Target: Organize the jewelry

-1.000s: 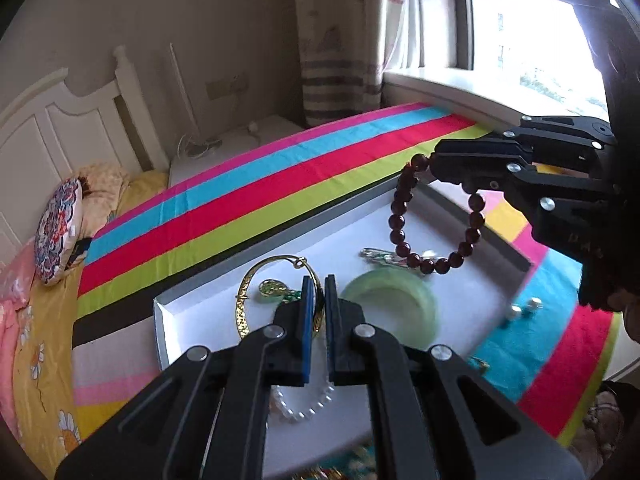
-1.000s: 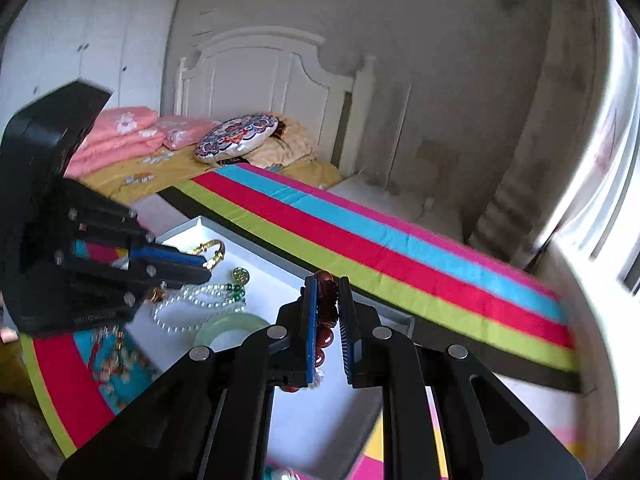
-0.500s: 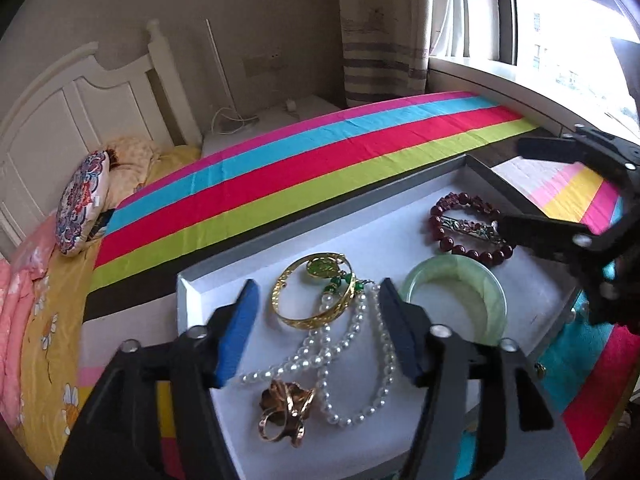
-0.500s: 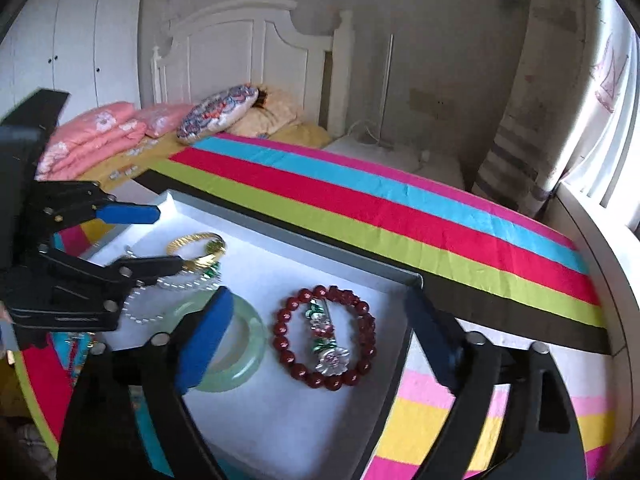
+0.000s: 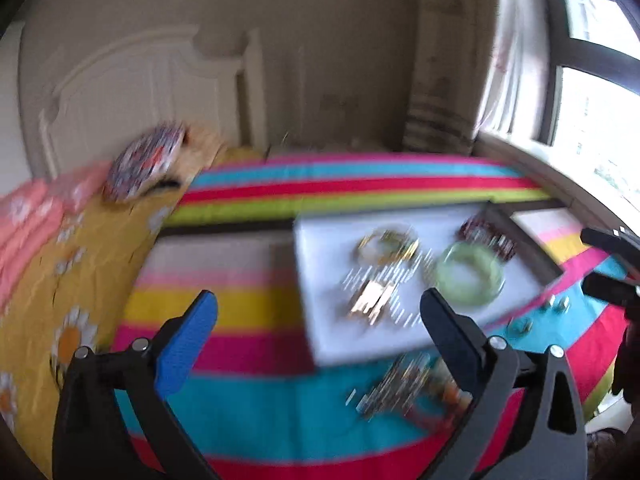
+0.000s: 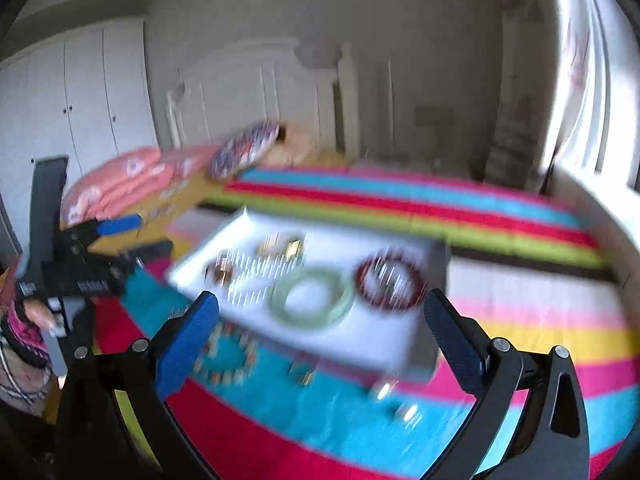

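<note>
Both views are motion-blurred. A white tray (image 5: 320,280) (image 6: 384,344) lies on the striped bedspread. In it are a green jade bangle (image 5: 469,275) (image 6: 312,297), a dark red bead bracelet (image 5: 486,236) (image 6: 390,280), a gold bangle (image 5: 387,244) (image 6: 280,245), a pearl necklace (image 5: 384,280) (image 6: 252,276) and a gold brooch (image 5: 370,298) (image 6: 219,272). My left gripper (image 5: 318,320) is open and empty, held back above the bedspread in front of the tray. My right gripper (image 6: 320,332) is open and empty, just in front of the tray.
Loose jewelry lies on the blue stripe in front of the tray: a beaded piece (image 5: 400,384) (image 6: 224,356) and small earrings (image 5: 558,306) (image 6: 408,412). Pillows (image 6: 120,184) and the white headboard (image 6: 256,92) are behind. A window (image 5: 592,100) is at the right.
One second ago the right gripper held the red bead bracelet and the left was shut; both opened, the bracelet lies in the tray, and both grippers have pulled back from the tray.
</note>
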The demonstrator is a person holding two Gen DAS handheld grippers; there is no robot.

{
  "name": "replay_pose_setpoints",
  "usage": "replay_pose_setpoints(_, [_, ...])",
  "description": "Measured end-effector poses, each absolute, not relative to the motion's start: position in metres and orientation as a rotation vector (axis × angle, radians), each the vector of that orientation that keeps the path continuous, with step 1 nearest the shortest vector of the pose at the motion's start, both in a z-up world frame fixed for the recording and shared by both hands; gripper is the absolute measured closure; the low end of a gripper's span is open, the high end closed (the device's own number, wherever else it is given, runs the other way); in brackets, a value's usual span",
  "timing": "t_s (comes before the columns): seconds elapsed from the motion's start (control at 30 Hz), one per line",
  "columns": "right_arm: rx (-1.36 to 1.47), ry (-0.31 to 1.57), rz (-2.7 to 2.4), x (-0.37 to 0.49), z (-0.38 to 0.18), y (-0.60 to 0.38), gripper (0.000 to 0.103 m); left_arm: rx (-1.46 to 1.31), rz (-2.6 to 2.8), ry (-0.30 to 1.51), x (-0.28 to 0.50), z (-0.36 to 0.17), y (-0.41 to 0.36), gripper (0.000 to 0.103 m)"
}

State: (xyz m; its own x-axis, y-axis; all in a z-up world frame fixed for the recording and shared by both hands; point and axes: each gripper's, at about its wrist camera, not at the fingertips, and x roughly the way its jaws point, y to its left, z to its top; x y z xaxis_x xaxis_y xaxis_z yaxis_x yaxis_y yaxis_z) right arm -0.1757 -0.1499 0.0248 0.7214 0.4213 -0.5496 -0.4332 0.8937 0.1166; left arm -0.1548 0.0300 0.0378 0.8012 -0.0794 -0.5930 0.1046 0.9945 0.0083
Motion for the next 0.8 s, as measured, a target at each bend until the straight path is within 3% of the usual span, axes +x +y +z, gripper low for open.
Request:
replay_pose_setpoints(0.1, [-0.045,0.695,0.527,-0.182,0.000,-0.130,0.004,-0.022,-0.094,0.684,-0.165,0.022,0.053,0.003])
replay_pose_setpoints(0.4, [-0.263,0.683,0.617,-0.205,-0.008,-0.066,0.005,-0.157,-0.180,0.706,-0.169,0.005,0.071,0.004])
replay_pose_setpoints(0.63, [-0.224,0.732,0.572,-0.194,-0.015,-0.067,0.010,0.140,-0.270,0.676,-0.191,0.002,0.007,0.004])
replay_pose_setpoints(0.8, [-0.227,0.745,0.569,-0.195,-0.019,-0.070,0.010,0.169,-0.297,0.737,-0.176,0.000,-0.008,0.004])
